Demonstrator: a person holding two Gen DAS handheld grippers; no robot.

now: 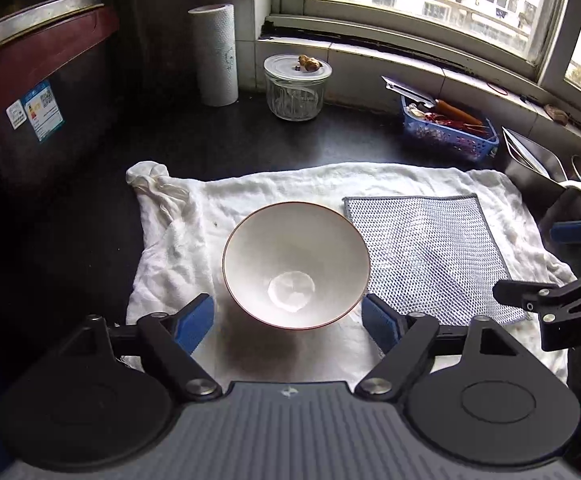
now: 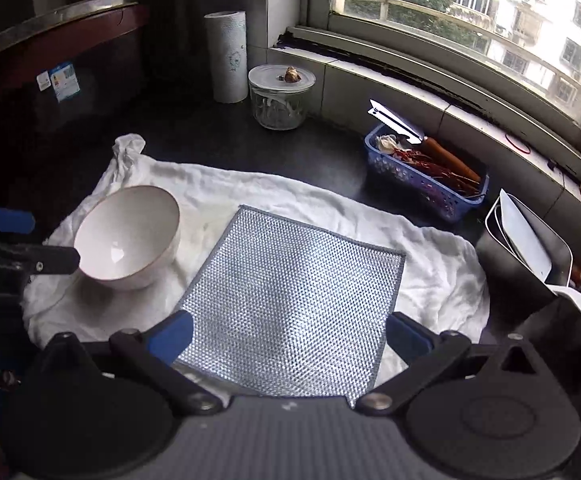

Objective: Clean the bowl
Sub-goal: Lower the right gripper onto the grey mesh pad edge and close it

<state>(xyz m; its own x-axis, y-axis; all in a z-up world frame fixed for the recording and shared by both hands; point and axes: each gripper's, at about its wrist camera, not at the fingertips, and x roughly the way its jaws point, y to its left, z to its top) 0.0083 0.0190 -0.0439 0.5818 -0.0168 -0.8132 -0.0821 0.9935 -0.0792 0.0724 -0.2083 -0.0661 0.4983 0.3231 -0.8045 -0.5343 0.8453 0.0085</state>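
Observation:
A white bowl [image 1: 296, 264] with a thin red rim stands upright on a white towel [image 1: 250, 188]; it also shows in the right wrist view [image 2: 128, 236]. A grey mesh dishcloth [image 1: 426, 248] lies flat to the bowl's right and fills the middle of the right wrist view [image 2: 290, 300]. My left gripper [image 1: 288, 322] is open and empty, with its blue pads on either side of the bowl's near edge. My right gripper [image 2: 290, 336] is open and empty, just above the dishcloth's near edge.
At the back stand a paper towel roll [image 1: 214, 56] and a glass jar [image 1: 296, 86]. A blue basket [image 1: 446, 128] of utensils sits by the tiled window ledge. A metal container [image 2: 530, 248] stands right of the towel. A dark appliance [image 1: 38, 80] is at the left.

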